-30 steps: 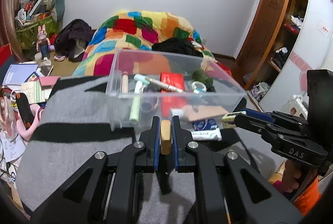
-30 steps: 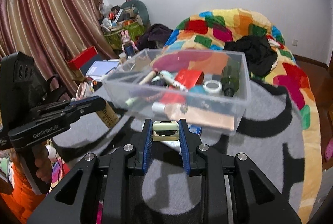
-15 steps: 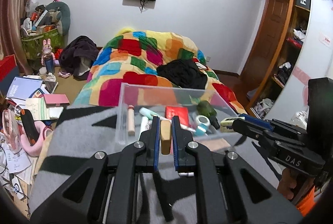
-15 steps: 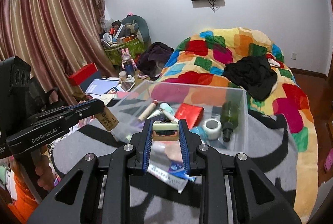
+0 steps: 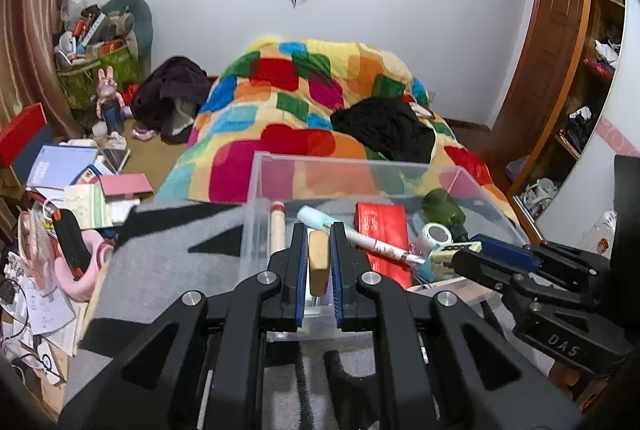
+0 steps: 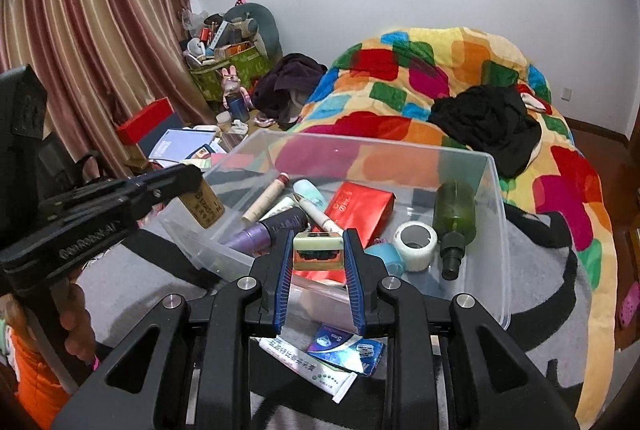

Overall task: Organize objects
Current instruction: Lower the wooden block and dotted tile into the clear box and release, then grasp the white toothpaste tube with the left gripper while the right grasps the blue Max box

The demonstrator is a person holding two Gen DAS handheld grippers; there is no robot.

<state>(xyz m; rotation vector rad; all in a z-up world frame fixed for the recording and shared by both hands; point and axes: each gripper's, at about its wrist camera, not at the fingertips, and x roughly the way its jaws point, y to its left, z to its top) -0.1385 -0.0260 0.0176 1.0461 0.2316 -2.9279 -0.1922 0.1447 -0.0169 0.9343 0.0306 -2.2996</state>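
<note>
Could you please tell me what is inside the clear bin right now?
The bin holds a red box, green bottle, tape roll, purple tube and pens. The right gripper and its block cover the front part.

A bin [image 6: 496,230] sits on a rug [image 6: 540,290] at the foot of the bed [image 6: 440,78]. In it a box [image 6: 358,208] lies at the middle, a bottle [image 6: 454,218] at its right with a tape roll [image 6: 414,240] just before it, tubes [image 6: 266,198] at the left. A packet [image 6: 344,348] and a tube [image 6: 308,364] lie on the rug before the bin, books [image 5: 60,162] on the floor to the left
</note>
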